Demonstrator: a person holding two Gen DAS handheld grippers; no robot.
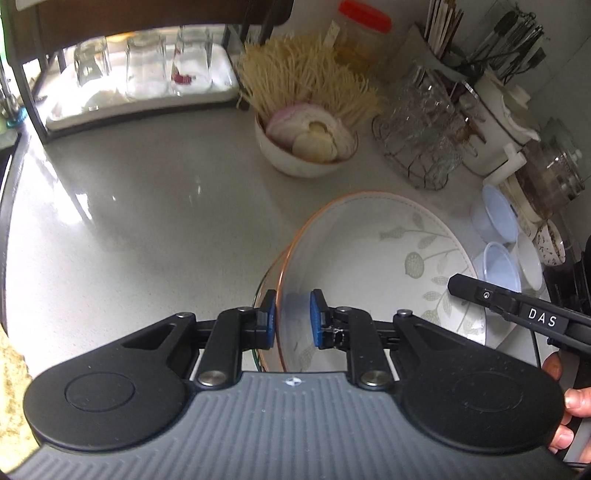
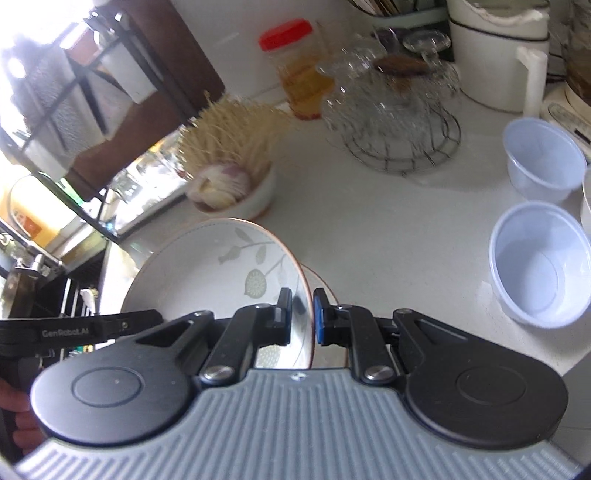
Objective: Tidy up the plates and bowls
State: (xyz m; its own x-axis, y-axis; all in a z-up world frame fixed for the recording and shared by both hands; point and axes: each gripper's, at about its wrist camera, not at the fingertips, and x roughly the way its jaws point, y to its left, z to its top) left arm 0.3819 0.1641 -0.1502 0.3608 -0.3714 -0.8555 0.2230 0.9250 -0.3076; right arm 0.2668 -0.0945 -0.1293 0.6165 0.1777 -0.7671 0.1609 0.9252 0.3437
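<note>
Counts, placed against my leaf-patterned plate (image 1: 399, 251). Two plates in my claws: it and a second one nested under it (only an orange-rimmed edge (image 1: 271, 269) shows). Two clear plastic cups (image 2: 541, 264) right of the plate. One white bowl (image 1: 295, 155) of onion and garlic beyond it. One red-lidded jar (image 1: 364, 26) farther back. Three upturned glasses (image 1: 144, 62) on the tray far left. One wire basket (image 1: 417, 147) of glassware; pieces uncountable.
</note>
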